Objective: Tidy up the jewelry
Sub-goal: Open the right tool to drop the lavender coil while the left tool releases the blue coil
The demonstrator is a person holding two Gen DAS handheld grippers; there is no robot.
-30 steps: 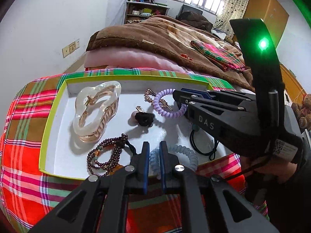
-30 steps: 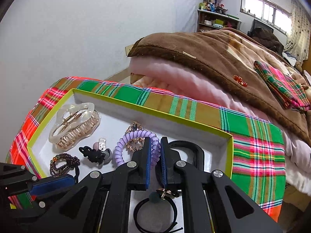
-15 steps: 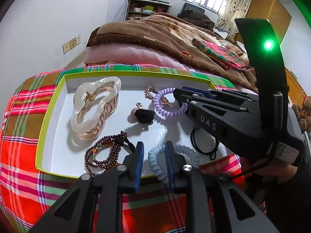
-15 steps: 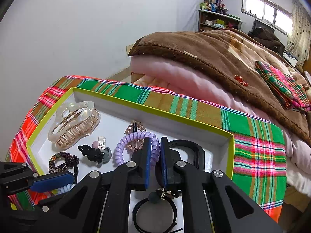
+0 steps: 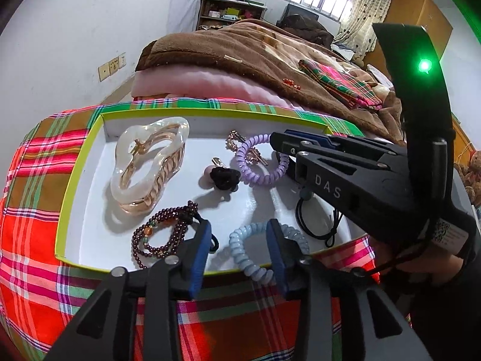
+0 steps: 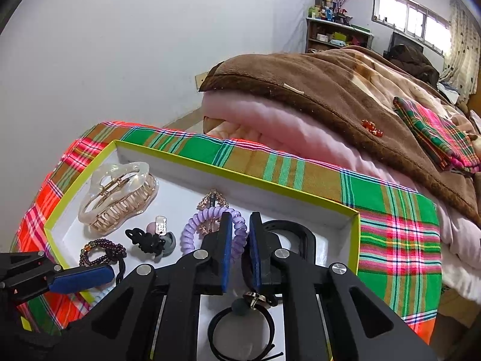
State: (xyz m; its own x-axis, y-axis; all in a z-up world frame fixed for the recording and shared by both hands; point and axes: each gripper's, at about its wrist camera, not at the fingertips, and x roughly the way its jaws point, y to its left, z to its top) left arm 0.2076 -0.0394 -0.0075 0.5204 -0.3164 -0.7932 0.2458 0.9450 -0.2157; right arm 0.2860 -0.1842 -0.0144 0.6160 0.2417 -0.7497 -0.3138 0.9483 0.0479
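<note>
A shallow white box with a lime rim sits on a plaid cloth. It holds a clear claw clip, a dark bead bracelet, a black flower clip, a purple coil tie, a black elastic and a light blue coil tie. My left gripper is open, its jaws straddling the blue coil's near side. My right gripper is nearly shut and empty, over the box by the purple coil.
The plaid cloth covers a rounded stool or table. Behind it lies a bed with a pink quilt and brown blanket. A folded plaid cloth lies on the blanket. A white wall is at left.
My left gripper has opened from nearly shut; the blue coil tie now lies loose between its jaws. The right gripper has stayed put, jaws a touch wider.
</note>
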